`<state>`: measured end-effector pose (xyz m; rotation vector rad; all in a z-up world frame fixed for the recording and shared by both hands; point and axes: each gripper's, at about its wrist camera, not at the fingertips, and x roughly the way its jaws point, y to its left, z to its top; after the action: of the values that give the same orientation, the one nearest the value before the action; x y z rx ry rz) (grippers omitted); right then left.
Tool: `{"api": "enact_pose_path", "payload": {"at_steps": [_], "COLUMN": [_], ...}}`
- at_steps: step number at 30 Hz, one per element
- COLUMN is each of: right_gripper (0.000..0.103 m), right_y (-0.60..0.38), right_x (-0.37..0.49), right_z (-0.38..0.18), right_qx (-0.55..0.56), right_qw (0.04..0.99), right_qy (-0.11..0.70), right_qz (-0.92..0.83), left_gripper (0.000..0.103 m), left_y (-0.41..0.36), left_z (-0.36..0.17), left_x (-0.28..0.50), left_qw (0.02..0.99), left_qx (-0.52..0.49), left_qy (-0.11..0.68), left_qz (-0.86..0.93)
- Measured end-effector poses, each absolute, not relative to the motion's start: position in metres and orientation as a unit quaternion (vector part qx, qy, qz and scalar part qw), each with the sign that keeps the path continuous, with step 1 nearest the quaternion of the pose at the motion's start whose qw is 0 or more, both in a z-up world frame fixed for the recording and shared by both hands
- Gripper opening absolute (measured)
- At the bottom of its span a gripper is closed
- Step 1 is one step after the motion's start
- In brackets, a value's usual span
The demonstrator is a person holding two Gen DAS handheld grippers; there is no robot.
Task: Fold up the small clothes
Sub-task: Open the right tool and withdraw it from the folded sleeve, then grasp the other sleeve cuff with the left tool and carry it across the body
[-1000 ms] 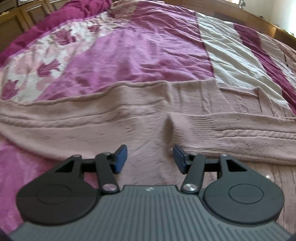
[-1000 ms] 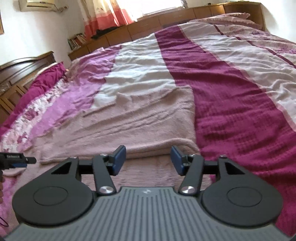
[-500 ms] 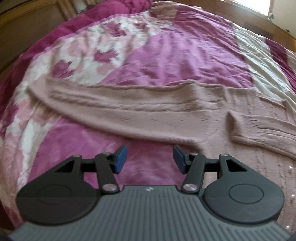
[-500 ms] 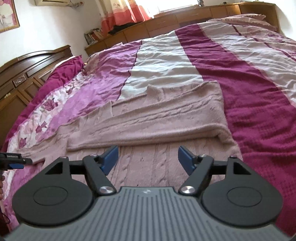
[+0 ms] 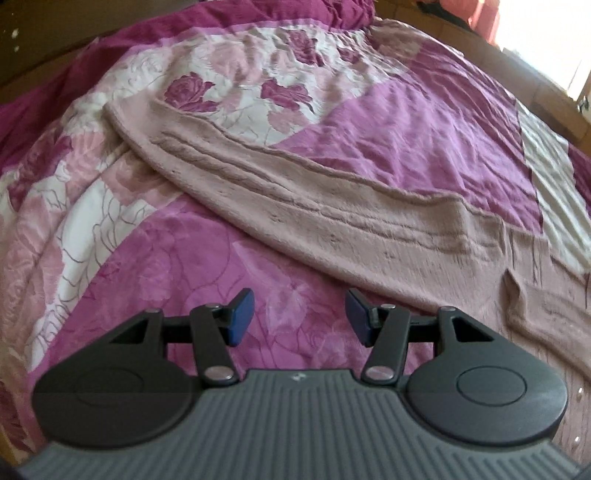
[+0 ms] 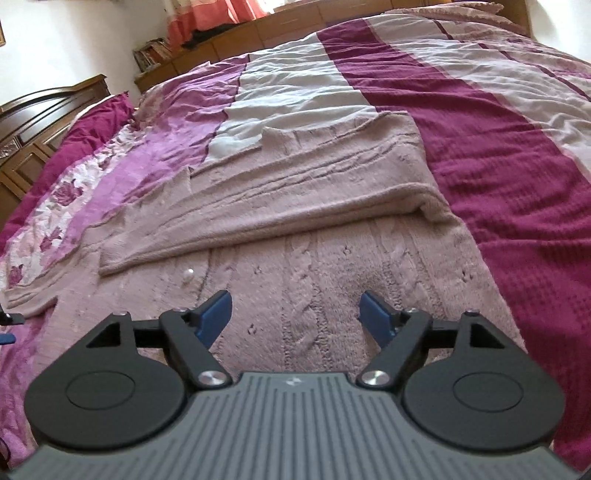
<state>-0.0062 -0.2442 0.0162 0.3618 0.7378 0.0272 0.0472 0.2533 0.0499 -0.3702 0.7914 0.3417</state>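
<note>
Left wrist cam sits just behind the left gripper (image 5: 299, 317), tilted down and close over the floral bedspread (image 5: 155, 295), w/ the pink knit cardigan's (image 5: 369, 221) sleeve running from 11 to 3 o'clock. Right wrist cam sits behind the right gripper (image 6: 295, 317), low and right over the cardigan (image 6: 314, 288), facing up the bed toward the headboard (image 6: 40, 110) at 10 and a curtain (image 6: 229, 14) at 12. Both share cardigan and bedspread (image 6: 517, 166); the left gripper's tip shows at 9 in the right cam.
</note>
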Motion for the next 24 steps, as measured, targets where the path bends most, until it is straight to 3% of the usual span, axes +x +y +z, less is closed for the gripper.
{"api": "enact_pose_path", "payload": {"at_steps": [24], "right_gripper": [0.093], "right_y": [-0.229], "right_x": [0.000], "right_z": [0.007], "right_qx": [0.139], "right_qw": [0.919], "right_qy": [0.369], "right_qz": [0.015], "left_gripper": [0.057], "left_y": [0.320], "left_z": [0.035], "left_x": [0.065], "left_qw": [0.855], "left_qx": [-0.345], "left_qy": [0.305], "left_qz": [0.240]}}
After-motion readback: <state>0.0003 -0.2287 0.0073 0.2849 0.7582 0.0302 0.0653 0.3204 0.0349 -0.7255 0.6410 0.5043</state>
